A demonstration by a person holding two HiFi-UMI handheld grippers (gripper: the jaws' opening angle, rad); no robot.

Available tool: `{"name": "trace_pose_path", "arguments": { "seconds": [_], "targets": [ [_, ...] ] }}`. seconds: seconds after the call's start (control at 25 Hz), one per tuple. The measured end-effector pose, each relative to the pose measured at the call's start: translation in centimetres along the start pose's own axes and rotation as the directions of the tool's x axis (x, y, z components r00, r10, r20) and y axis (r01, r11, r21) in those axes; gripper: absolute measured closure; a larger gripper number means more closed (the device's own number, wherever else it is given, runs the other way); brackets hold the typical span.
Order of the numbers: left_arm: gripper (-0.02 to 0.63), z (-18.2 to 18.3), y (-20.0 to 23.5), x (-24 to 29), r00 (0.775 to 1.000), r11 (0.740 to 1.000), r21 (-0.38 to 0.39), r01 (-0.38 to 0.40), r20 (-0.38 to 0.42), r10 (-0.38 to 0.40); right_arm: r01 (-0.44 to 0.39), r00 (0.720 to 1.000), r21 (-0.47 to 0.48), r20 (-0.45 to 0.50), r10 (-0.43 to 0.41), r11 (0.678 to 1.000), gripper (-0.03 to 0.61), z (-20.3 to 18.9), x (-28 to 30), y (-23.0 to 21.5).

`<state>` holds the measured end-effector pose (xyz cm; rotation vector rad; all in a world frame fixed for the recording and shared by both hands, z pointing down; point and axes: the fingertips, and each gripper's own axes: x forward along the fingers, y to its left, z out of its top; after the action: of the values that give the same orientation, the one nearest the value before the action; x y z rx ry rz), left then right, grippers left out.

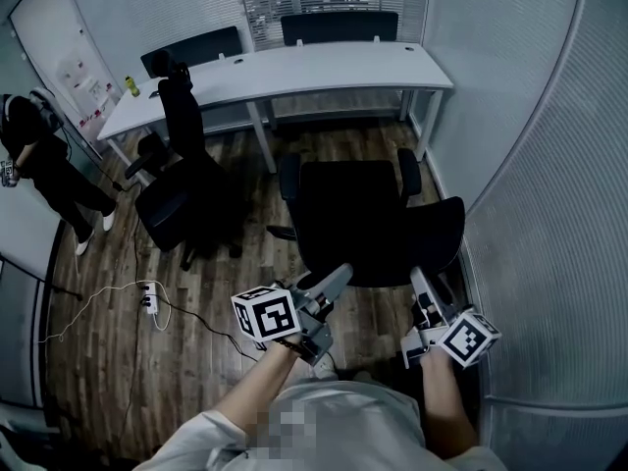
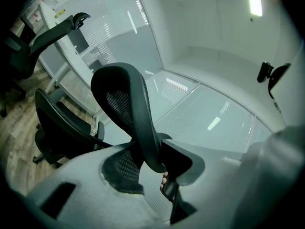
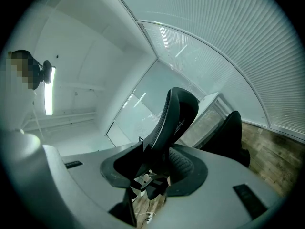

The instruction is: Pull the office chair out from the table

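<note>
The black office chair (image 1: 365, 214) stands on the wood floor, away from the white table (image 1: 324, 67), its backrest towards me. My left gripper (image 1: 339, 275) holds the left edge of the backrest. In the left gripper view the curved mesh backrest rim (image 2: 138, 113) runs down between the jaws of the left gripper (image 2: 150, 168), which are shut on it. My right gripper (image 1: 420, 281) holds the backrest's right edge. In the right gripper view the backrest rim (image 3: 174, 116) passes between the jaws of the right gripper (image 3: 155, 175), also shut on it.
A second black chair (image 1: 186, 189) stands at the left by the table. A person (image 1: 44, 160) stands at the far left. A power strip (image 1: 150, 300) with cables lies on the floor. Two more chairs (image 1: 339, 26) sit behind the table. A wall (image 1: 549, 214) is close on the right.
</note>
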<state>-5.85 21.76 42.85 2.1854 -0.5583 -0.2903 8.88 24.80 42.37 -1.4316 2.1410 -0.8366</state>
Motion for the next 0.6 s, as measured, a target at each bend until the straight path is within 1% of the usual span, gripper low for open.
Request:
{"name": "trace_pose_path", "arguments": {
  "seconds": [0.12, 0.28, 0.6],
  "targets": [
    [0.489, -0.5, -0.3, 0.0, 1.0, 1.0, -0.004, -0.011, 0.004, 0.011, 0.0, 1.0, 0.001, -0.014, 0.0, 1.0, 0.439, 0.0, -0.6, -0.1],
    [0.489, -1.0, -0.7, -0.2, 1.0, 1.0, -0.005, -0.022, 0.011, 0.022, -0.019, 1.0, 0.007, -0.024, 0.02, 1.0, 0.439, 0.0, -1.0, 0.0],
    [0.489, -1.8, -1.6, -0.9, 1.0, 1.0, -0.003, -0.012, 0.005, 0.012, -0.028, 0.999, 0.002, -0.039, 0.028, 1.0, 0.439, -0.3, -2.2, 0.4]
  ]
}}
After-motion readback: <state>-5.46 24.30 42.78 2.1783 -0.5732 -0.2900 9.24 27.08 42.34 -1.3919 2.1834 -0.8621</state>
